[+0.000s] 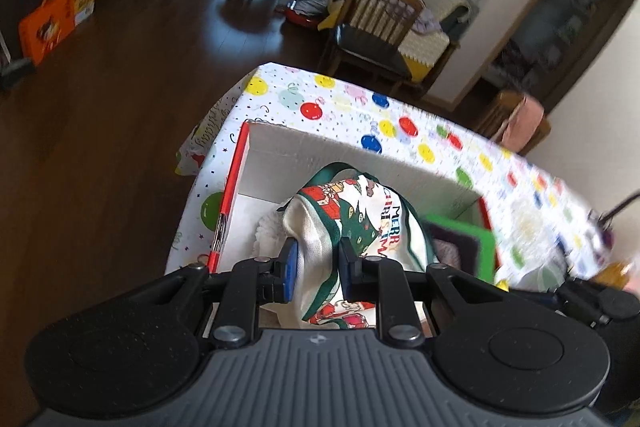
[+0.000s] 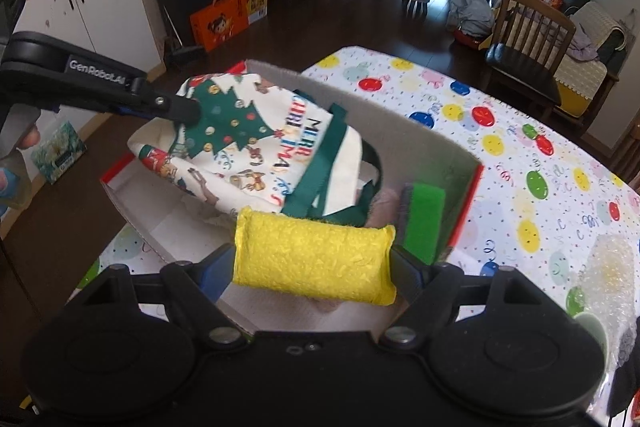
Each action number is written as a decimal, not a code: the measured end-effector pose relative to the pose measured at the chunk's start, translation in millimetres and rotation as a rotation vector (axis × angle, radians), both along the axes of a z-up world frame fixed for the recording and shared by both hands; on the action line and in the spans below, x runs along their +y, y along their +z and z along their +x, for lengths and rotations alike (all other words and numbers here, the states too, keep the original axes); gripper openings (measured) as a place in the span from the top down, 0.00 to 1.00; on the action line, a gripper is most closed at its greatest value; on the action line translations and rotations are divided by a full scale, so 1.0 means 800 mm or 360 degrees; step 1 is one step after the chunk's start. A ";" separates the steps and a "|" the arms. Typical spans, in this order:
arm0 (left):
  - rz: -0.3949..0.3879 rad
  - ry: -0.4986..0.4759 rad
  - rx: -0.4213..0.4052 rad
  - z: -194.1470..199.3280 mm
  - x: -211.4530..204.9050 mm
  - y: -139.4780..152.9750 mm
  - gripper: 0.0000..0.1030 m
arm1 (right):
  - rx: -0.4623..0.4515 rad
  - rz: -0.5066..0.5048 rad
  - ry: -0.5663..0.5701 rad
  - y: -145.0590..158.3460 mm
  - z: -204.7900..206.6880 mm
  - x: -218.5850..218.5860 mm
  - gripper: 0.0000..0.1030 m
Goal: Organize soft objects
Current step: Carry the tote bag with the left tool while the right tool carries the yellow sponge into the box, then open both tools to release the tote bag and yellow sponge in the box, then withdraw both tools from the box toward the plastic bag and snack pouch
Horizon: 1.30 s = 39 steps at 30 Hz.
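Holding the cream cloth Christmas tote bag with green handles (image 1: 344,227) pinched between the pads of your left gripper (image 1: 318,267), you suspend it over the open white cardboard box with red edges (image 1: 236,183), which sits on the balloon-print tablecloth (image 2: 520,155). Your right gripper (image 2: 314,267) clamps the yellow textured sponge (image 2: 316,259) by its two ends, just above the box's near corner and beside the green sponge (image 2: 424,219) already inside. Lower the bag first so its handles fold in, then release the yellow sponge into the free space, keeping both clear of the rim.
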<state>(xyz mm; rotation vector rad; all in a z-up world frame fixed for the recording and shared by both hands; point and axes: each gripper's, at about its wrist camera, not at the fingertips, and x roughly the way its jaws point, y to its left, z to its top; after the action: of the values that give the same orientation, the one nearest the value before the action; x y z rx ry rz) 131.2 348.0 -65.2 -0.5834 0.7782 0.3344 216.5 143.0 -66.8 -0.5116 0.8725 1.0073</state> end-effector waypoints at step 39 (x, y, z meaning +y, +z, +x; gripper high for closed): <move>0.0347 -0.0317 0.0171 0.016 -0.033 0.001 0.31 | 0.0074 0.0108 -0.0109 -0.009 -0.007 -0.005 0.11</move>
<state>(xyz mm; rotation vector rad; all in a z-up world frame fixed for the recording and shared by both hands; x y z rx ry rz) 143.7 321.7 -64.4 -0.2822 0.8825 0.2641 210.5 138.7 -74.0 -0.3997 0.8887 0.9858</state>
